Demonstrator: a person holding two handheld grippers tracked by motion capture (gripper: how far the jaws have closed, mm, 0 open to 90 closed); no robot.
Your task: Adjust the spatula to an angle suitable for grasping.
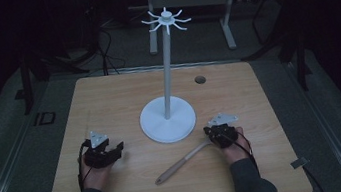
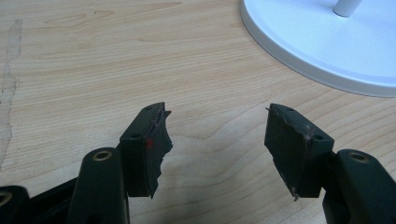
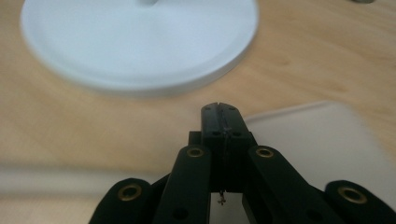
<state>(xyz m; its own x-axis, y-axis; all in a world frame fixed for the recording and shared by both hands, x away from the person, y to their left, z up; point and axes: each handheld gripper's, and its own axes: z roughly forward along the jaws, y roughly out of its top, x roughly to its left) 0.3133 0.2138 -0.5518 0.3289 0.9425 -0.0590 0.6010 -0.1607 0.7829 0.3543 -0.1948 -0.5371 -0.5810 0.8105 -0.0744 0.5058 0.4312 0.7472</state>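
A white stand (image 1: pixel 167 119) with a round base, a tall pole and a ring of hooks (image 1: pixel 166 21) on top rises from the middle of the wooden table (image 1: pixel 108 99). A beige spatula (image 1: pixel 180 164) lies slanted in front of it, with its blade end under my right gripper (image 1: pixel 209 131). In the right gripper view that gripper (image 3: pixel 219 108) is shut, pads together. The pale blade (image 3: pixel 317 144) lies just below and to the right of the tips, and I cannot tell if they pinch it. My left gripper (image 1: pixel 115 147) rests at the front left, open (image 2: pixel 217 126) and empty, facing the base (image 2: pixel 327 42).
A small round hole (image 1: pixel 200 79) sits in the tabletop behind the stand. The stand's base (image 3: pixel 140 42) lies close ahead of the right jaws. Dark floor, cables and grey frame legs (image 1: pixel 226 22) surround the table.
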